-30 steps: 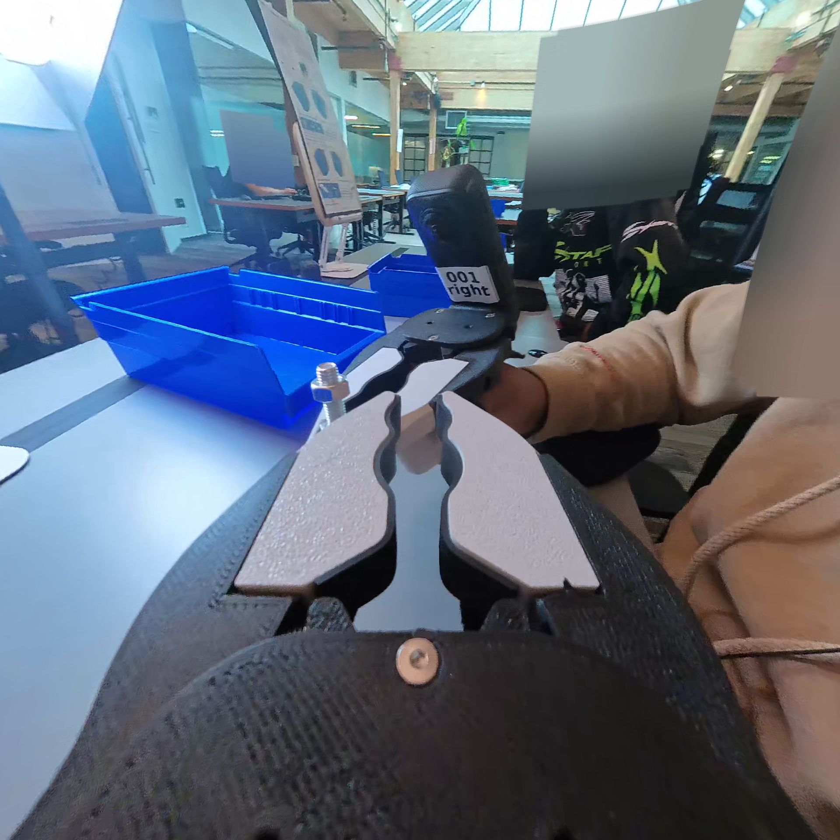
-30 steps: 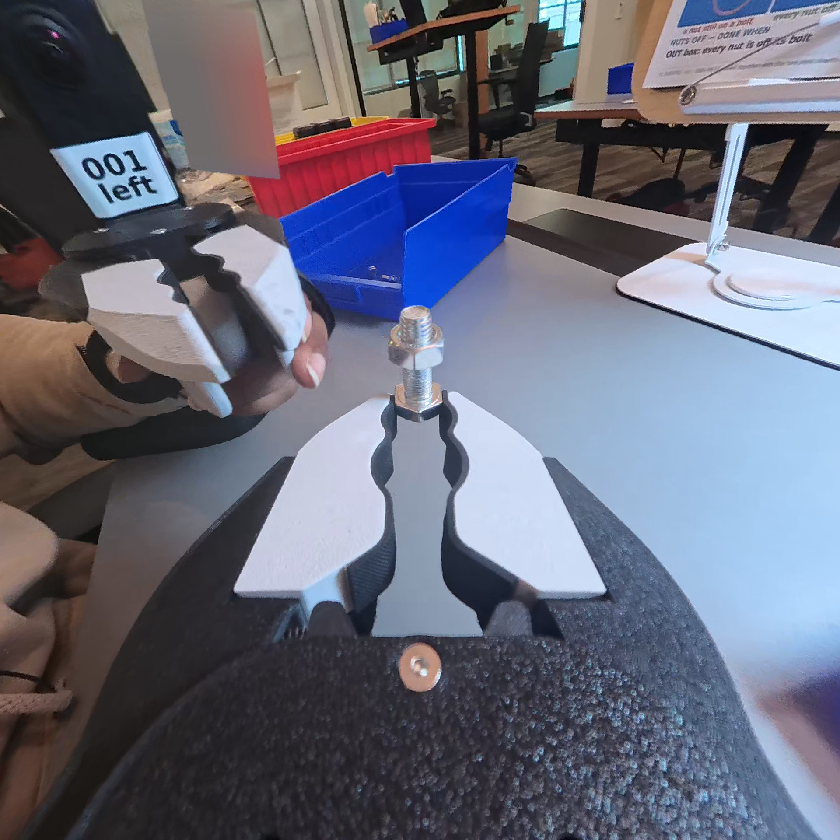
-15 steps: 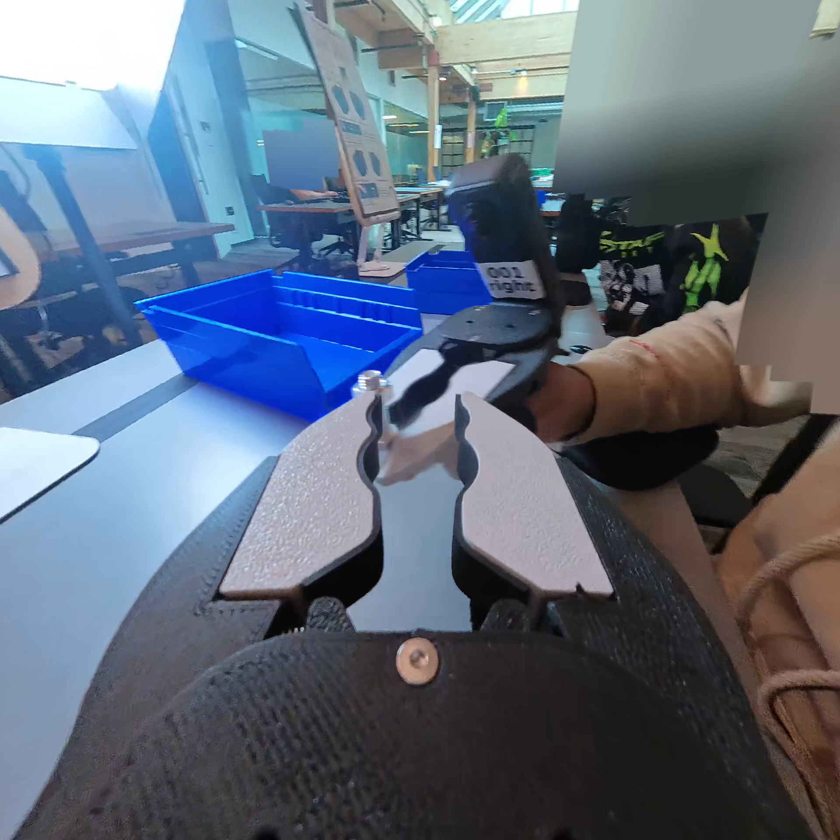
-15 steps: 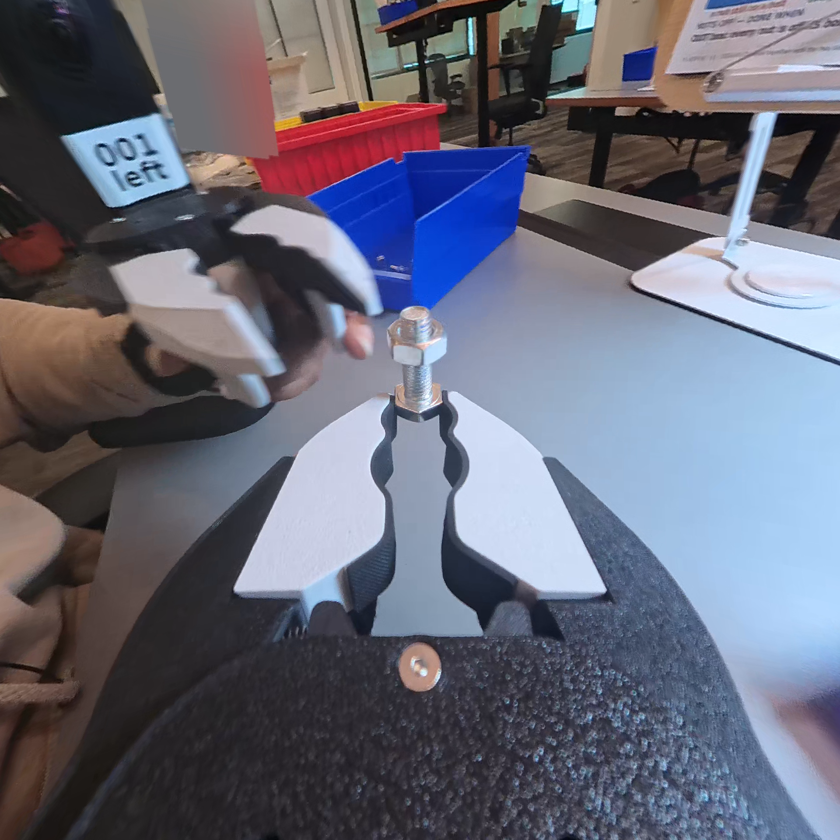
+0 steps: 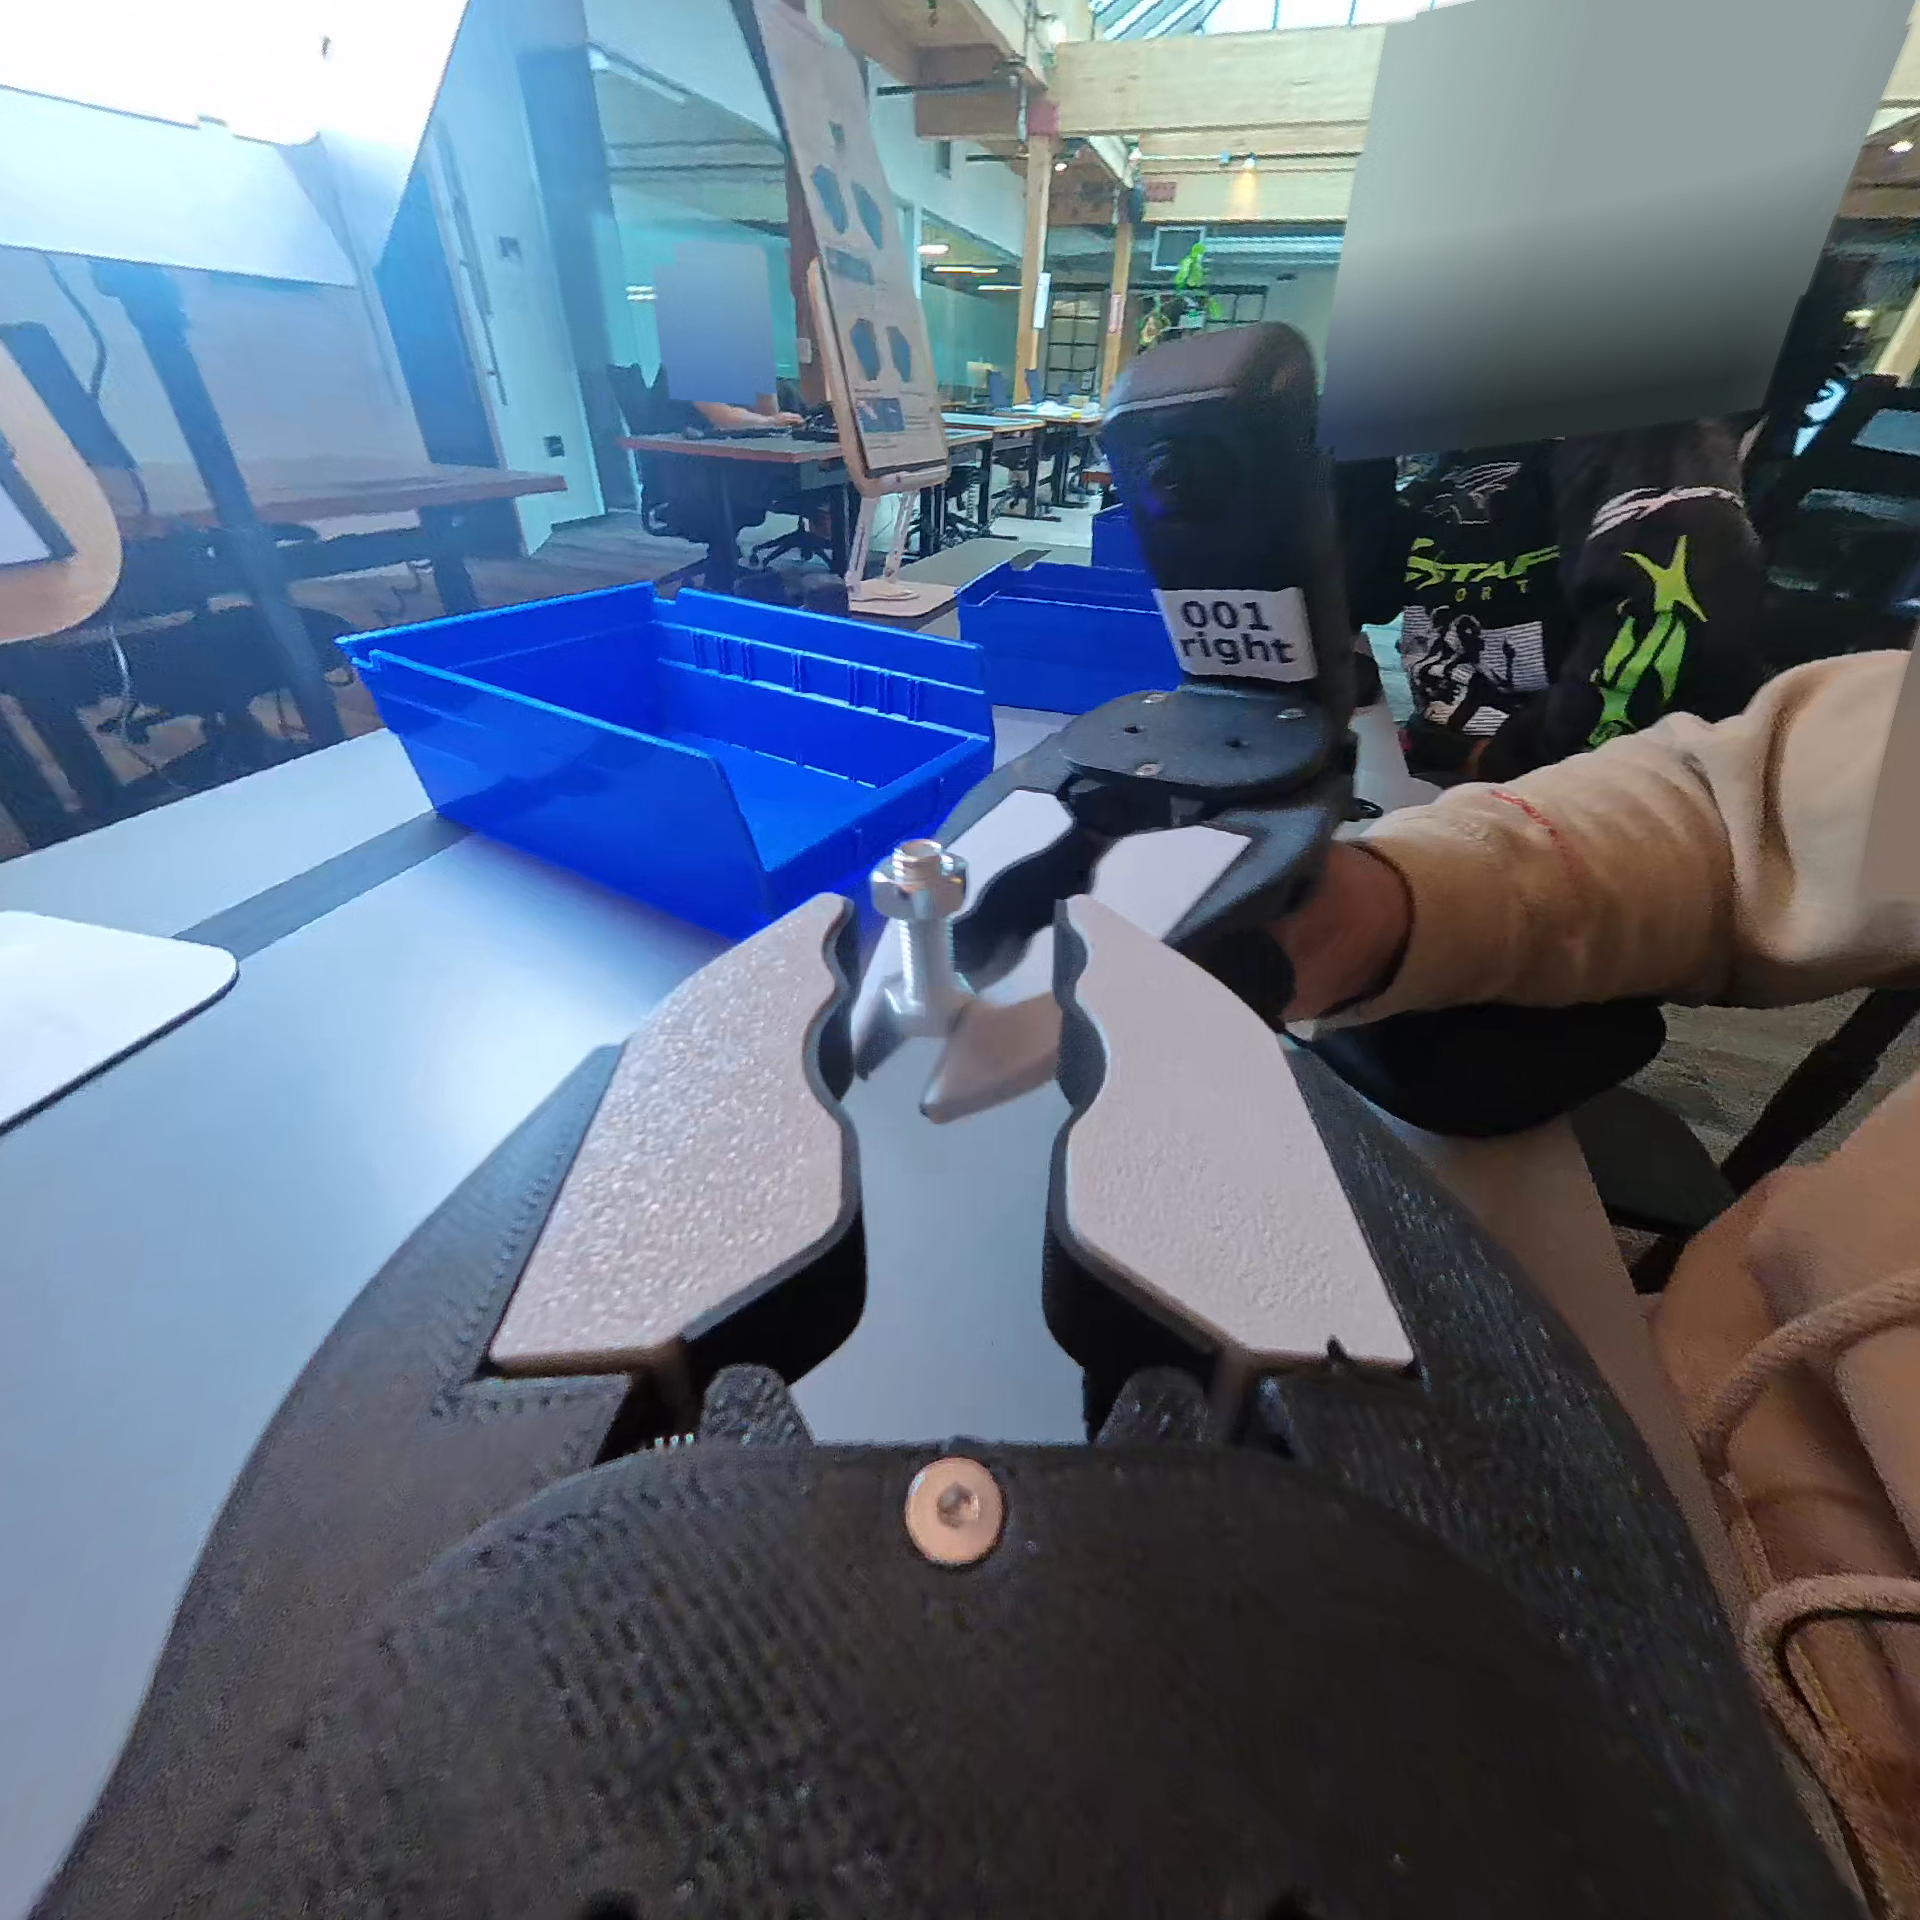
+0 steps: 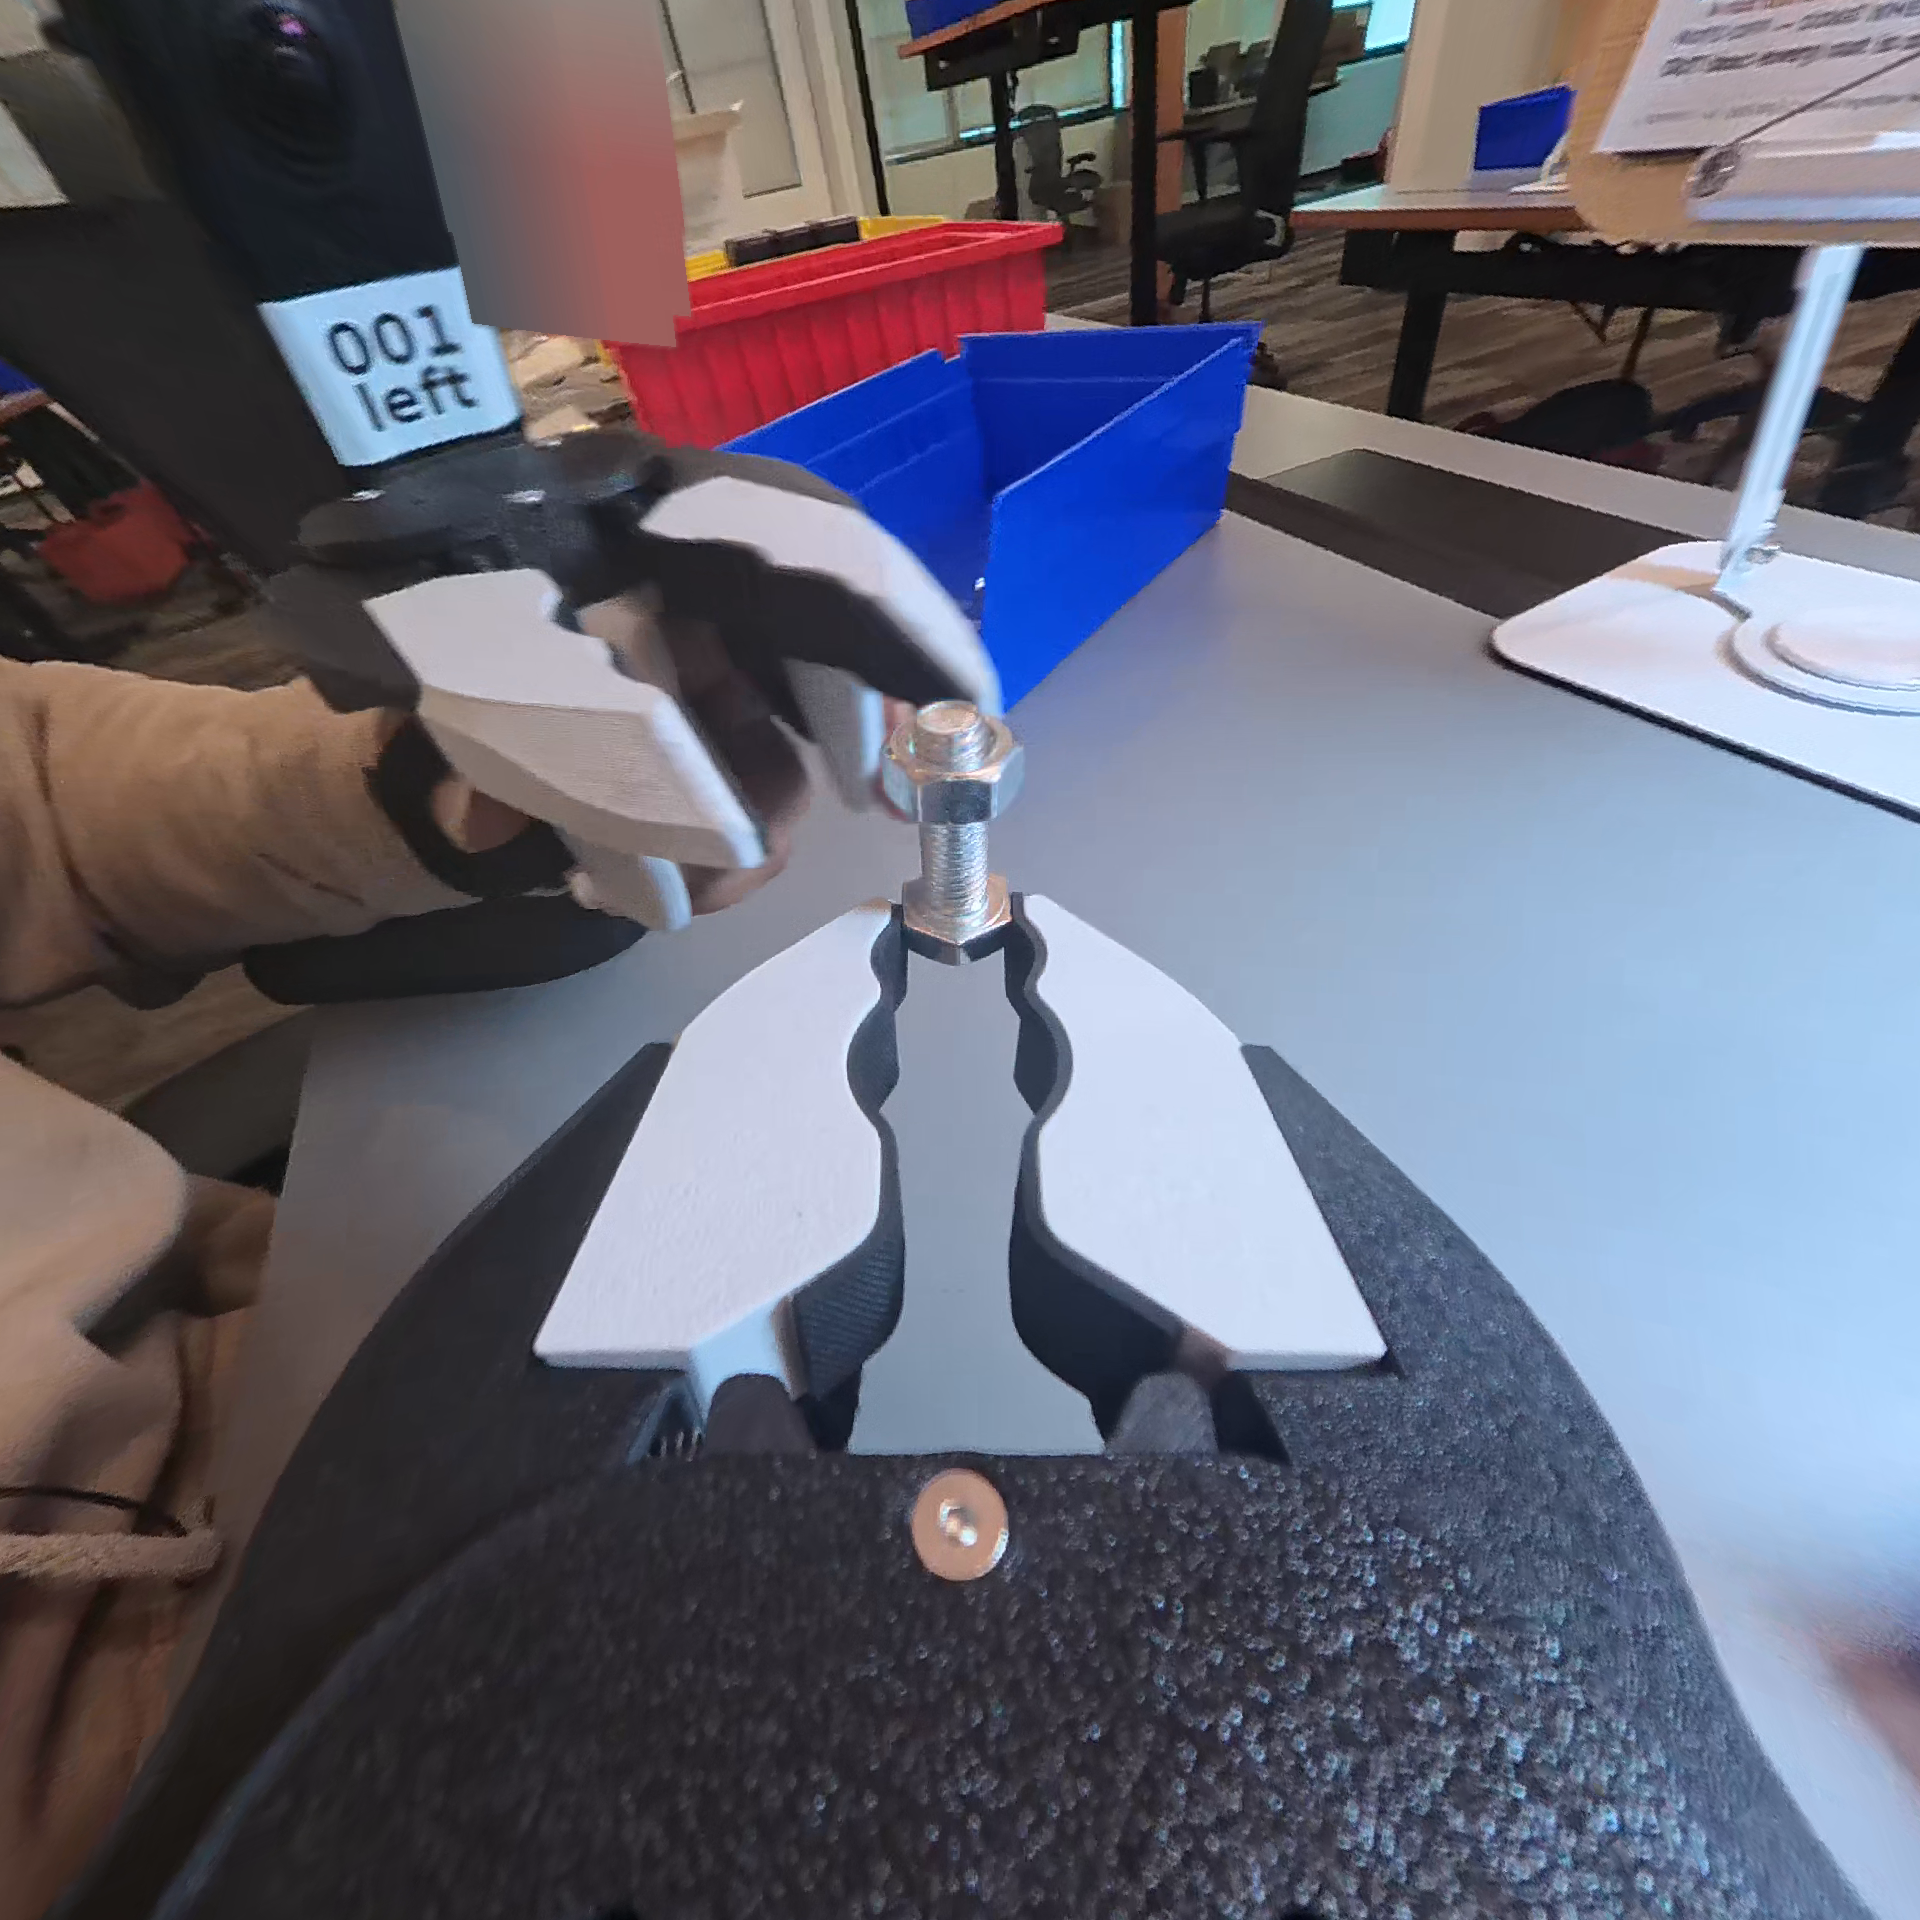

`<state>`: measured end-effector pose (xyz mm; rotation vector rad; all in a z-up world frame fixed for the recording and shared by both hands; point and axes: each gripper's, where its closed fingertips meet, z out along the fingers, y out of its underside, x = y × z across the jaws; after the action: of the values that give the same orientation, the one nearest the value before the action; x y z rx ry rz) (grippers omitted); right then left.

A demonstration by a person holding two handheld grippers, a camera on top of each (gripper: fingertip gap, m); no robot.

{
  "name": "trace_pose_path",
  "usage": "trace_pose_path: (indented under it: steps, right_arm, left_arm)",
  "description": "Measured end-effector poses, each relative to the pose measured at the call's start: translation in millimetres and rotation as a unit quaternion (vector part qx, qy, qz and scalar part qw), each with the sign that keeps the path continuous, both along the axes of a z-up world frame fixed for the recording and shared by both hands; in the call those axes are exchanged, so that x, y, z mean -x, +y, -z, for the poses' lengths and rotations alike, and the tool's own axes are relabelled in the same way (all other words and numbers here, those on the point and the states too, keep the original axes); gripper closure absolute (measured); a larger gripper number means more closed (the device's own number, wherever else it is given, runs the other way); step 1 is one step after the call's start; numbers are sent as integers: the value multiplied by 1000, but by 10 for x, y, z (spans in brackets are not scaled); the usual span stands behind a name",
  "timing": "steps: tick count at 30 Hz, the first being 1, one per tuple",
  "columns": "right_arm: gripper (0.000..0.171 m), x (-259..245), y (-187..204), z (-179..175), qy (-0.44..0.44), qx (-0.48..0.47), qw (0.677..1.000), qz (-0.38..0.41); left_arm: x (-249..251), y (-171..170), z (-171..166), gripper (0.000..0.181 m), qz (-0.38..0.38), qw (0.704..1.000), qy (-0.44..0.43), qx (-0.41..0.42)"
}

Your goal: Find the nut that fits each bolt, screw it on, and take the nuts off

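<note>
Over the grey tabletop (image 6: 1351, 831), right fingers (image 6: 1164, 1122) clench the stiff, slick bolt (image 6: 951, 862) by its head while released left fingers (image 6: 582, 696) near its nut (image 6: 951, 784), best gripped across the flats.

One bolt (image 6: 948, 878); one nut (image 6: 953, 781); two tongs; three blue bins; one red bin (image 6: 862, 312).

I see bright daylight blowing out the window (image 5: 187, 62) at upper left. Wide-angle distortion bends the edges. The left gripper (image 6: 831, 769) is motion-blurred in my right wrist view; the bolt (image 6: 951, 821) stays sharp.
</note>
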<state>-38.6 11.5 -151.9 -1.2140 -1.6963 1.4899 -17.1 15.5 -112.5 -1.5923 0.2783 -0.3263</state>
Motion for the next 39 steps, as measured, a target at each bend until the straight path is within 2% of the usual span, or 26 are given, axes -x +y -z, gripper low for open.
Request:
trace_pose_path:
  steps: [2, 5, 6, 7, 8, 10, 14, 17, 19, 22, 27, 30, 32, 35, 39]
  right_arm:
    - [153, -13, -83, 27, -3, -6, 1000, -13]
    - [153, -3, -72, 44, -6, -6, 1000, -11]
    - [153, 10, -19, 39, -6, -1, 1000, -2]
    - [153, 22, 46, 37, -8, 5, 1000, 9]
    - [153, 31, 103, 33, -9, 11, 1000, 17]
    - [153, 30, 139, 23, -7, 12, 1000, 21]
    - [153, 6, -27, 40, -7, 2, 1000, -3]
    - [153, 6, -53, 60, -10, -2, 1000, -7]
    - [153, 22, 44, 51, -11, 4, 1000, 9]
    - [153, 25, 149, 18, -8, 11, 1000, 23]
    - [153, -6, -42, 45, -9, 1, 1000, -7]
    - [153, -3, -64, 59, -12, 4, 1000, -9]
    - [153, 15, 28, 49, -13, 11, 1000, 6]
    - [153, 20, 126, 16, -9, 17, 1000, 18]
    - [153, 1, -5, 44, -10, 4, 1000, -2]
  left_arm:
    - [-11, 25, 40, 139, 4, 1000, -6, 9]
    - [-79, -6, 39, 142, 17, 1000, 2, 8]
    - [-91, -31, 20, 149, 25, 1000, 3, 6]
    - [-148, -86, -13, 169, 51, 999, -3, 1]
    - [-155, -105, -50, 169, 55, 998, -15, -5]
    - [-108, -91, -64, 166, 41, 999, -10, -10]
    - [7, -6, 3, 147, 9, 1000, -19, 2]
    - [-44, -19, 18, 147, 21, 1000, -19, 4]
    - [-135, -88, -16, 169, 54, 998, -18, 1]
    - [-91, -71, -24, 161, 32, 999, -3, -4]
    - [6, -1, 34, 147, 12, 1000, -25, 8]
    - [-52, -16, 44, 147, 19, 1000, -15, 9]
    - [-109, -74, 4, 169, 44, 999, -17, 3]
    - [-80, -66, 6, 164, 32, 999, -13, 2]
    - [28, -3, 20, 147, 3, 1000, -24, 2]
